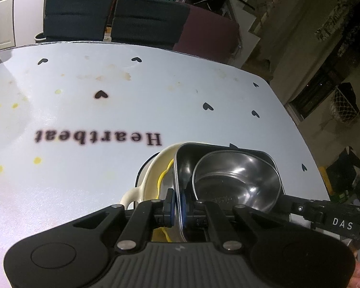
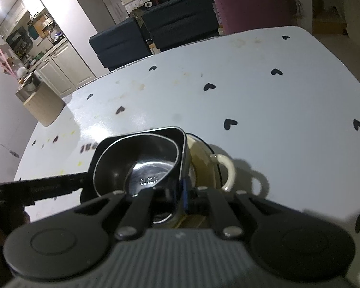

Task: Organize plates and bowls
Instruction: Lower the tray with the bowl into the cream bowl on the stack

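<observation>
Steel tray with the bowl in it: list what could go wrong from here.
1. Both grippers pinch only the thin rim of the steel tray: left gripper, right gripper. It could slip or twist.
2. The steel bowl sits loose inside and leans; a tilt may slide it out.
3. The cream dish with a looped handle sits right beside the tray; the tray may knock it.

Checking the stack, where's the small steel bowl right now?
In both wrist views, the small steel bowl sits inside the steel container, above the cream handled dish.
</observation>
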### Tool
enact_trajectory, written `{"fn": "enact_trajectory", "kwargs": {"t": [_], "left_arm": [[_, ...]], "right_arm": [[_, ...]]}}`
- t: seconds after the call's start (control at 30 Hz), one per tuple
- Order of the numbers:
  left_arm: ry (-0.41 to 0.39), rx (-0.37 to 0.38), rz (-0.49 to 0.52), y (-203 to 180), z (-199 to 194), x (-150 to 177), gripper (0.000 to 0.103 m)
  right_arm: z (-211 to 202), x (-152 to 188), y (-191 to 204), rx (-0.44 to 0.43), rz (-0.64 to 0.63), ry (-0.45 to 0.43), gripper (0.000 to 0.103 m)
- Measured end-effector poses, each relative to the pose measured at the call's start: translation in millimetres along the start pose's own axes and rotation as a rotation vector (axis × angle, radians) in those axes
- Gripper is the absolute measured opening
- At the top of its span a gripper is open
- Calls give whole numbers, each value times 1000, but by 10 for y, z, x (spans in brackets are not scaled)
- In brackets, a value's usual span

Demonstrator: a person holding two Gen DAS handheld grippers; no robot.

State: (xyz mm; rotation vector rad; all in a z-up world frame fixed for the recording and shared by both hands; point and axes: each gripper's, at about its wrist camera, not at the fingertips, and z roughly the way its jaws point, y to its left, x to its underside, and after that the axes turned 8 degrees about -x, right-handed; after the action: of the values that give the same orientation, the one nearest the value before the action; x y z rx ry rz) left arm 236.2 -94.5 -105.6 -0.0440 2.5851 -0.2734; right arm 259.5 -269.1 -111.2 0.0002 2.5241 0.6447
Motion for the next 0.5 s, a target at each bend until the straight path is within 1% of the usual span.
{"fn": "enact_trajectory", "kwargs": {"t": [0.17,0.5], "left_arm": [[15,-16,4,17,28,17,5],[13,-17,16,29,41,33,5]], "right_arm": [[43,16,16,0,-5,22,7],[71,6,17,4,-2,22,7]]}}
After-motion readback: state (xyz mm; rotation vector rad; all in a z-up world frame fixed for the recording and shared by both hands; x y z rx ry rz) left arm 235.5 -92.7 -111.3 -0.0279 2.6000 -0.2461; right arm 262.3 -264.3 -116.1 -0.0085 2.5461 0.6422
